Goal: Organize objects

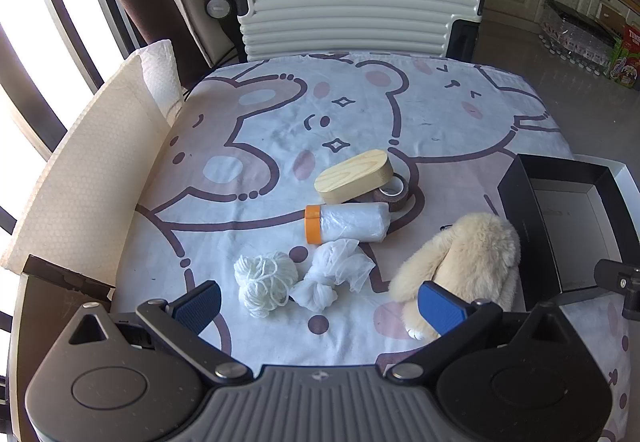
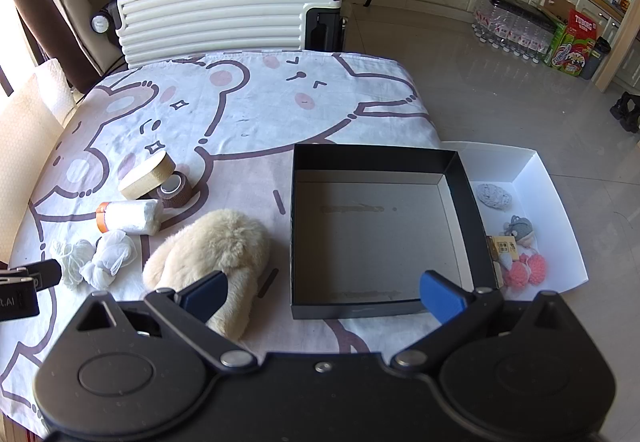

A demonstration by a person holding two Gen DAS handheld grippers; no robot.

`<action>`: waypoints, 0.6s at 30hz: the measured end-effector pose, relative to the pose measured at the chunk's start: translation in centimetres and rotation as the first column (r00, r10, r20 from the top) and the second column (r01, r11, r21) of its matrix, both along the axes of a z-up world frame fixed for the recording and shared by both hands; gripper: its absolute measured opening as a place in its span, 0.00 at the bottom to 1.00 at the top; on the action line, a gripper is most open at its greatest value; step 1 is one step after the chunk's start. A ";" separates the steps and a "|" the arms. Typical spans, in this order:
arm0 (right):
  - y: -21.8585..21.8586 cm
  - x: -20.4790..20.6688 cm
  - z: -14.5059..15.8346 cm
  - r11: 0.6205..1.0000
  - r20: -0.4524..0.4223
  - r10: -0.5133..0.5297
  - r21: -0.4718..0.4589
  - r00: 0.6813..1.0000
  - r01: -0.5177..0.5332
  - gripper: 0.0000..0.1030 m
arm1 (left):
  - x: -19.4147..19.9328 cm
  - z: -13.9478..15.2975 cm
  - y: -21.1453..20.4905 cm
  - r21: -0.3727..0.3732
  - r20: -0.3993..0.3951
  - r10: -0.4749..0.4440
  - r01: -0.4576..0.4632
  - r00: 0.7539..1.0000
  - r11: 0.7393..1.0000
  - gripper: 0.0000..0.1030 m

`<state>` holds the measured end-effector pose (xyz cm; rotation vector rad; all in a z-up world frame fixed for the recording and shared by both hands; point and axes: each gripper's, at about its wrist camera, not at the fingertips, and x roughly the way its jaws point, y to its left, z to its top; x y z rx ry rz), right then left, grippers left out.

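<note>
My left gripper (image 1: pixel 320 306) is open and empty, just in front of a white yarn ball (image 1: pixel 264 282) and a bunched white mesh (image 1: pixel 334 276). Behind them lie a plastic roll with an orange cap (image 1: pixel 348 228), a wooden oval box (image 1: pixel 354 176) and a brown tape roll (image 1: pixel 394 192). A cream plush toy (image 1: pixel 460 258) lies to the right; it also shows in the right wrist view (image 2: pixel 216 250). My right gripper (image 2: pixel 322 296) is open and empty over the near edge of an empty black box (image 2: pixel 372 230).
A white tray (image 2: pixel 556 202) right of the black box holds a grey yarn ball (image 2: pixel 494 196), pink pompoms (image 2: pixel 524 270) and small trinkets. A white suitcase (image 1: pixel 352 14) stands behind the table. A paper towel sheet (image 1: pixel 80 178) lines the left edge.
</note>
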<state>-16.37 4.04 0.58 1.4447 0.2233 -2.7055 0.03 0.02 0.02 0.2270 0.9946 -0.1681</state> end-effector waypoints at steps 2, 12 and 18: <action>0.0 0.0 0.0 1.000 0.000 -0.005 0.000 1.000 0.005 1.00 | 0.0 0.0 0.0 -0.001 0.000 -0.005 0.005 1.000 1.000 1.00; 0.0 0.0 0.0 1.000 0.001 -0.031 0.000 1.000 0.031 1.00 | 0.0 0.0 0.0 -0.008 -0.003 -0.033 0.033 0.999 0.999 1.00; 0.0 0.0 -0.1 0.999 0.001 -0.045 0.000 0.999 0.045 1.00 | 0.0 0.0 0.0 -0.012 -0.005 -0.052 0.052 0.999 0.999 1.00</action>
